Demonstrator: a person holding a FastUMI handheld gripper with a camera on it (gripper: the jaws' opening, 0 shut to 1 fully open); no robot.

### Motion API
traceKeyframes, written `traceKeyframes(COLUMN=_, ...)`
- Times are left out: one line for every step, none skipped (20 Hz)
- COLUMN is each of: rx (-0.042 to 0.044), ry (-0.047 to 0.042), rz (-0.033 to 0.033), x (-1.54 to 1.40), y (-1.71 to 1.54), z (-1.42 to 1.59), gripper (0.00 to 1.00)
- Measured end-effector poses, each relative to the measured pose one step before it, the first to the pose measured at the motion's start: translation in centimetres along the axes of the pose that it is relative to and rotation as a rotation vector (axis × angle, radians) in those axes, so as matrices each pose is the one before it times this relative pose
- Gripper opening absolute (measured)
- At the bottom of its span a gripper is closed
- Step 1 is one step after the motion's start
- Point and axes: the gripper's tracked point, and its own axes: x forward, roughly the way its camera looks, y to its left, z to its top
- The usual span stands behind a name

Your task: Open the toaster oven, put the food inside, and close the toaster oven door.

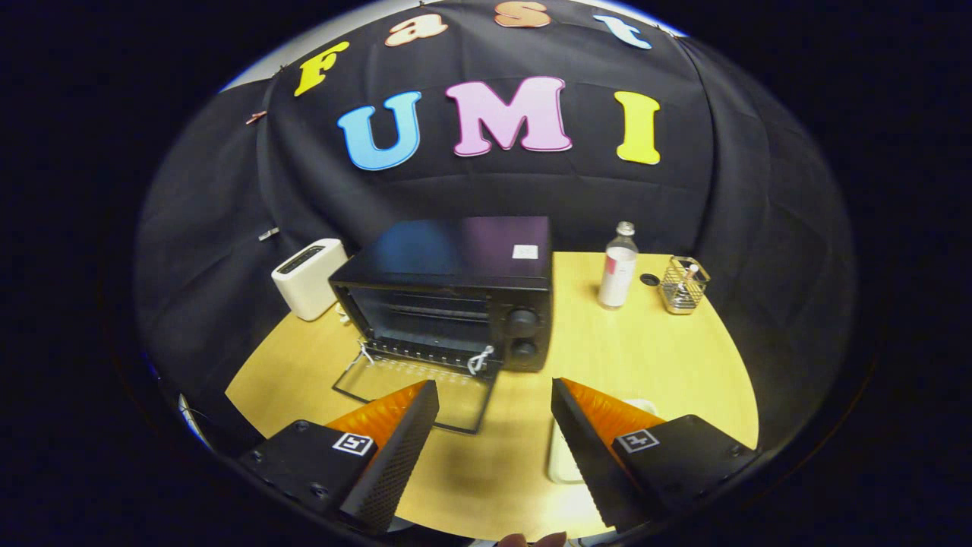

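Observation:
A black toaster oven [456, 292] stands on the wooden table [623, 357] beyond my fingers, with two knobs on its right side. Its glass door [414, 391] hangs fully down, flat over the table, and the dark cavity with a rack is open to view. My gripper [493, 425] hovers above the table in front of the oven, open, with nothing between the fingers. The left finger overlaps the door's front edge. A pale flat thing [563, 460], perhaps a plate or the food, lies mostly hidden under the right finger [585, 448].
A white box-shaped appliance [309, 277] stands left of the oven by the cloth wall. To the oven's right are a clear bottle [618, 267] with a pink label, a small dark disc [649, 279] and a wire-mesh holder [682, 286].

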Motion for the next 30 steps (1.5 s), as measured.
traceKeyframes(rx=-0.01276, ry=0.02168, rz=-0.00420, x=-0.348, y=-1.695, z=-0.222, gripper=0.99)
traceKeyframes(rx=-0.00865, ry=0.02228, rz=-0.00147, x=-0.065, y=-1.623, z=-0.253, gripper=1.00)
traceKeyframes(rx=-0.00179, ry=0.02239, rz=0.00335, x=0.000, y=-1.415, z=-0.367, gripper=1.00)
traceKeyframes(rx=0.00382, ry=0.02560, rz=0.00584, x=0.016, y=-1.336, z=-0.484, gripper=1.00)
traceKeyframes(rx=0.00675, ry=0.02235, rz=0.00605, x=0.054, y=-1.155, z=-0.539, gripper=1.00)
traceKeyframes(rx=0.00503, ry=0.02650, rz=0.00774, x=0.169, y=-1.146, z=-0.617, gripper=1.00)
traceKeyframes(rx=0.00375, ry=0.02676, rz=0.00909, x=0.158, y=-1.204, z=-0.780, gripper=1.00)
traceKeyframes(rx=0.00448, ry=0.02754, rz=0.00737, x=0.298, y=-1.074, z=-0.744, gripper=1.00)
traceKeyframes(rx=0.01039, ry=0.03406, rz=0.01113, x=0.321, y=-1.186, z=-0.903, gripper=1.00)
traceKeyframes(rx=0.01228, ry=0.02782, rz=0.00768, x=0.456, y=-0.939, z=-0.670, gripper=1.00)
traceKeyframes(rx=0.01691, ry=0.03776, rz=0.00431, x=0.582, y=-1.089, z=-0.810, gripper=1.00)
traceKeyframes(rx=0.01258, ry=0.03932, rz=0.01105, x=0.780, y=-0.880, z=-0.830, gripper=1.00)
traceKeyframes(rx=0.00488, ry=0.04007, rz=0.00801, x=0.887, y=-0.716, z=-0.696, gripper=0.99)
traceKeyframes(rx=-0.00219, ry=0.04459, rz=0.00461, x=0.799, y=-0.774, z=-0.775, gripper=0.99)
traceKeyframes(rx=-0.00434, ry=0.03714, rz=0.00106, x=1.075, y=-0.684, z=-0.677, gripper=0.99)
traceKeyframes(rx=-0.00552, ry=0.03724, rz=0.00787, x=0.886, y=-0.517, z=-0.709, gripper=0.99)
traceKeyframes(rx=-0.00473, ry=0.03378, rz=0.00974, x=0.980, y=-0.394, z=-0.406, gripper=0.99)
traceKeyframes(rx=-0.00201, ry=0.02714, rz=0.00839, x=0.988, y=-0.317, z=-0.192, gripper=0.99)
traceKeyframes(rx=0.00315, ry=0.03045, rz=0.00611, x=0.809, y=-0.324, z=-0.379, gripper=0.97)
traceKeyframes(rx=0.01652, ry=0.03226, rz=0.00971, x=1.043, y=-0.213, z=-0.158, gripper=0.97)
traceKeyframes(rx=0.02766, ry=0.02765, rz=0.00966, x=0.798, y=0.070, z=-0.043, gripper=0.91)
traceKeyframes(rx=0.03074, ry=0.02891, rz=0.00632, x=0.637, y=-0.040, z=-0.162, gripper=0.86)
traceKeyframes(rx=0.02022, ry=0.02586, rz=-0.00173, x=0.616, y=-0.141, z=-0.155, gripper=0.79)
traceKeyframes(rx=0.01076, ry=0.03757, rz=-0.02052, x=0.715, y=-0.381, z=-0.537, gripper=0.75)
traceKeyframes(rx=-0.00433, ry=0.04080, rz=-0.01430, x=-0.373, y=-0.317, z=-0.567, gripper=0.65)
traceKeyframes(rx=-0.00462, ry=-0.01018, rz=-0.01754, x=0.608, y=-0.314, z=0.556, gripper=0.57)
traceKeyframes(rx=-0.00183, ry=0.00154, rz=-0.02003, x=0.124, y=-0.299, z=0.212, gripper=0.51)
traceKeyframes(rx=0.00507, ry=0.00930, rz=-0.00773, x=-0.091, y=-0.083, z=0.114, gripper=0.44)
traceKeyframes(rx=-0.00488, ry=0.00680, rz=0.02126, x=-0.151, y=0.257, z=-0.215, gripper=0.37)
traceKeyframes(rx=0.01329, ry=0.00794, rz=0.06350, x=-0.025, y=0.779, z=-0.179, gripper=0.29)
